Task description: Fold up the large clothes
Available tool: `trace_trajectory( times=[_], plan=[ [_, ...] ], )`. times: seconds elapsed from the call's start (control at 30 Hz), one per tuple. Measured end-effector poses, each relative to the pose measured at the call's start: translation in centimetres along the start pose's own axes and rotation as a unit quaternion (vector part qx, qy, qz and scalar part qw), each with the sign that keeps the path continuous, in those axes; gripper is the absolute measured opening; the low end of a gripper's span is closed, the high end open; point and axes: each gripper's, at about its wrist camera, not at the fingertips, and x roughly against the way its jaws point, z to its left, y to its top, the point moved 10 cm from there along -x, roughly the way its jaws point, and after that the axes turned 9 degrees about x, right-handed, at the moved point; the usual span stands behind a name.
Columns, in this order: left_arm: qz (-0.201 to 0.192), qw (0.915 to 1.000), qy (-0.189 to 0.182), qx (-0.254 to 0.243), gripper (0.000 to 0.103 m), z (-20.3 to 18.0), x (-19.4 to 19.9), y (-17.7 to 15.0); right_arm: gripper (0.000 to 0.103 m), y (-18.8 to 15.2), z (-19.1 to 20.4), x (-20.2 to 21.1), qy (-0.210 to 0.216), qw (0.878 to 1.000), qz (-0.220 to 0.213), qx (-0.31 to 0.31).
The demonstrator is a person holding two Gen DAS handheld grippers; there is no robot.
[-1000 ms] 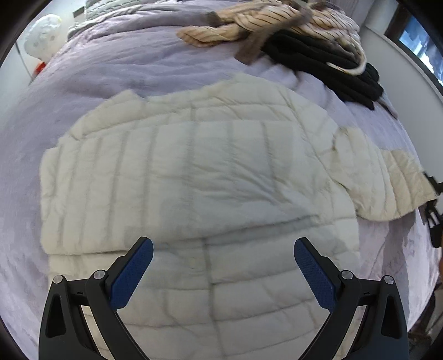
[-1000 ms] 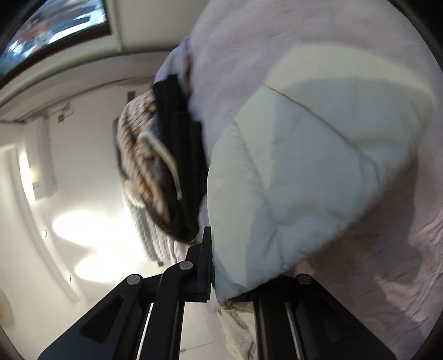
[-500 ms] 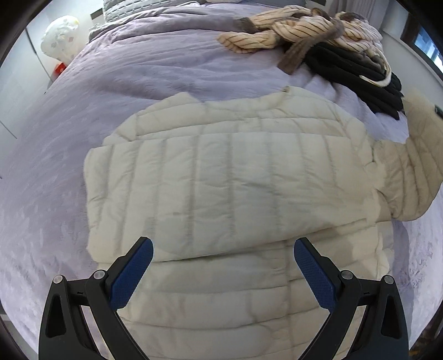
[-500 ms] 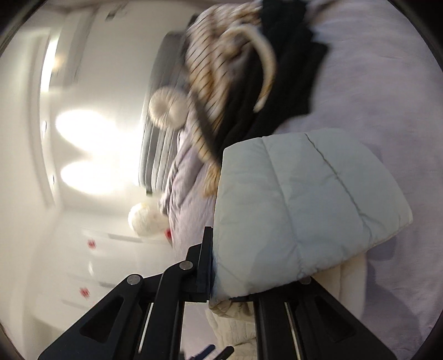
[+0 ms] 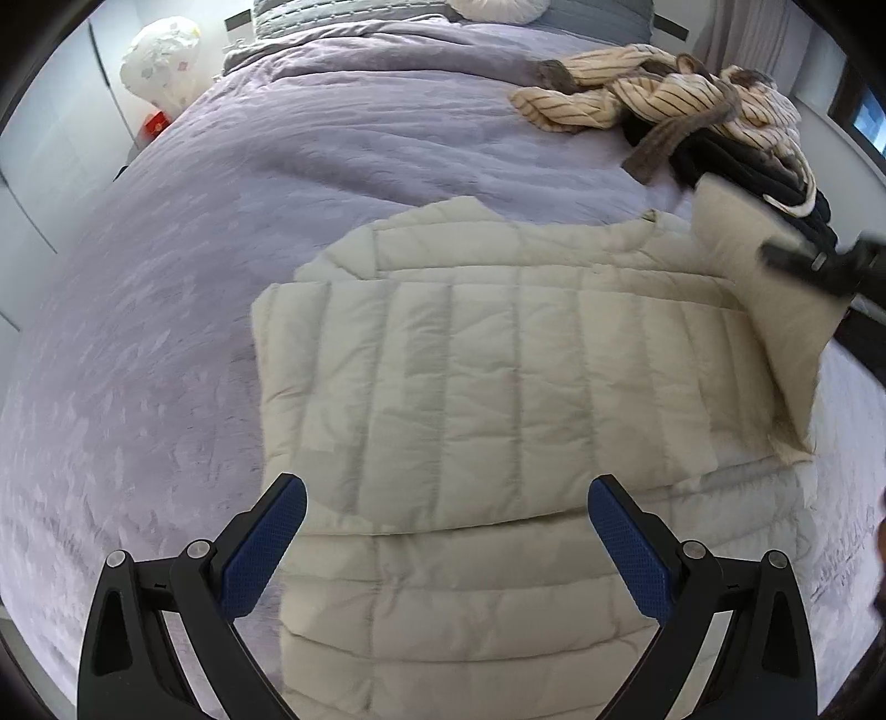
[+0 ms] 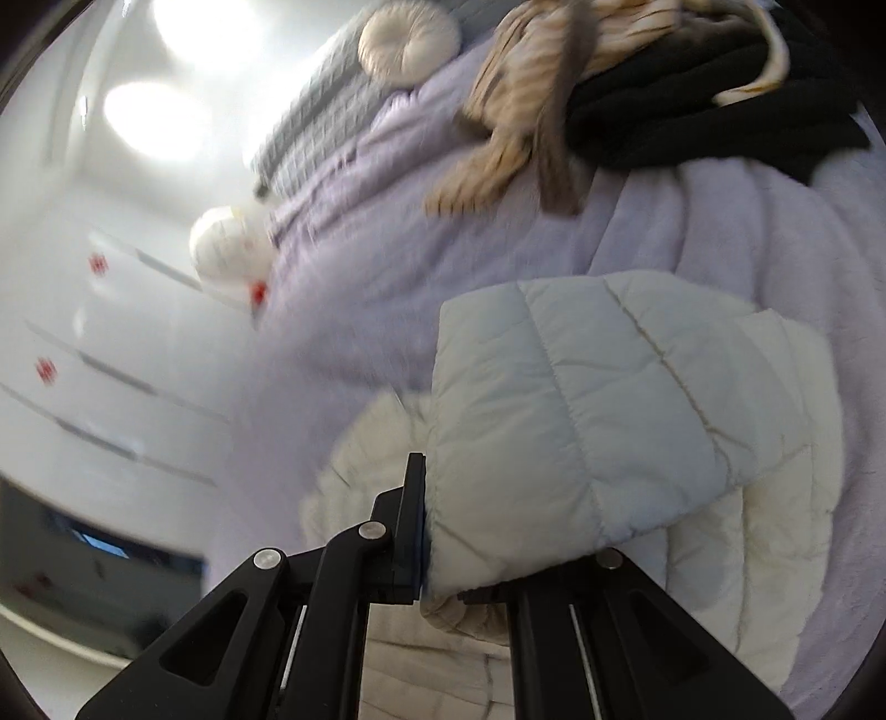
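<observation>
jacket: cream quilted puffer jacket (image 5: 498,399), stitched into puffy channels, matte shell, lies flat on the bed directly ahead of and under the left hand-held gripper (image 5: 447,545); body already doubled over, folded edge runs across between its fingers.
sleeve: sleeve (image 6: 581,432) lifted off the bed, pinched at its cuff end by the right hand-held gripper (image 6: 443,545); panel hangs ahead of that gripper, rectangular, diagonal seams, looks paler in the right wrist view.
left hand-held gripper: released, jaws wide apart, nothing between them; blue dimpled pads (image 5: 266,545) on black fingers, hovering over the jacket's near edge.
right hand-held gripper: clenched on the sleeve, black fingers nearly closed with fabric bunched between; seen from the left wrist view as a blurred black shape (image 5: 819,266) at far right, up against the raised sleeve.
bed: lilac bedspread (image 5: 277,183), soft, wrinkled, faint mottled pattern.
clothes pile: beyond the jacket, far right of the left gripper; tan pinstriped garment (image 5: 653,91) crumpled on top of a black ribbed knit (image 6: 692,105).
pillow: round cream pleated cushion (image 6: 410,44) at the headboard end.
background: white patterned bag-like lump (image 5: 160,61) beside the bed, far left.
</observation>
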Motion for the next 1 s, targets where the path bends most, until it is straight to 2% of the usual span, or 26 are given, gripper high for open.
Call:
trace_trajectory(
  times=[0.17, 0.33, 0.37, 0.4, 0.47, 0.6, 0.73, 0.77, 0.8, 0.83, 0.93, 1.0],
  plan=[
    [-0.003, 0.9997, 0.0, 0.024, 0.102, 2.0, -0.1, 0.4, 0.009, -4.6, 0.2, -3.8, -0.036, 0.998, 0.052, 0.031],
    [-0.014, 0.9989, -0.008, 0.045, 0.102, 3.3, 0.1, 1.1, 0.012, -6.3, -0.5, -5.8, -0.048, 0.996, 0.076, 0.025],
    [-0.013, 0.9988, -0.01, 0.046, 0.102, 3.4, 0.0, 1.2, 0.024, -6.5, -0.5, -5.9, -0.046, 0.996, 0.078, 0.027],
    [-0.012, 0.9988, -0.009, 0.047, 0.102, 3.4, -0.1, 1.3, 0.049, -6.3, -0.4, -6.0, -0.042, 0.996, 0.078, 0.028],
    [-0.009, 0.9985, -0.013, 0.052, 0.102, 3.3, -0.2, 1.4, 0.071, -6.3, 0.2, -5.8, -0.034, 0.996, 0.073, 0.034],
    [-0.009, 0.9985, -0.016, 0.051, 0.102, 2.6, -0.6, 1.7, 0.071, -5.9, 0.7, -4.7, -0.047, 0.996, 0.066, 0.032],
    [-0.02, 0.9994, 0.004, 0.029, 0.102, 2.2, -0.8, 2.2, 0.069, -5.5, -0.6, -2.2, -0.067, 0.997, 0.027, -0.014],
    [-0.019, 0.9994, 0.003, 0.028, 0.102, 2.2, -0.9, 2.3, 0.054, -5.3, -1.0, -1.7, -0.07, 0.997, 0.018, -0.021],
    [-0.016, 0.9994, 0.001, 0.03, 0.102, 2.2, -1.0, 2.3, 0.019, -5.2, -1.4, -1.3, -0.08, 0.996, 0.012, -0.023],
    [-0.015, 0.9994, 0.0, 0.032, 0.102, 2.2, -1.1, 2.4, 0.01, -5.1, -1.7, -1.1, -0.09, 0.996, 0.009, -0.019],
    [-0.015, 0.9992, -0.007, 0.037, 0.102, 2.5, -1.1, 2.6, 0.009, -4.1, -1.2, -0.7, -0.108, 0.994, -0.001, 0.015],
    [-0.015, 0.9976, -0.04, 0.055, 0.102, 2.9, -1.0, 3.2, 0.009, -3.8, 0.1, -1.0, -0.117, 0.991, 0.003, 0.066]
  ],
)
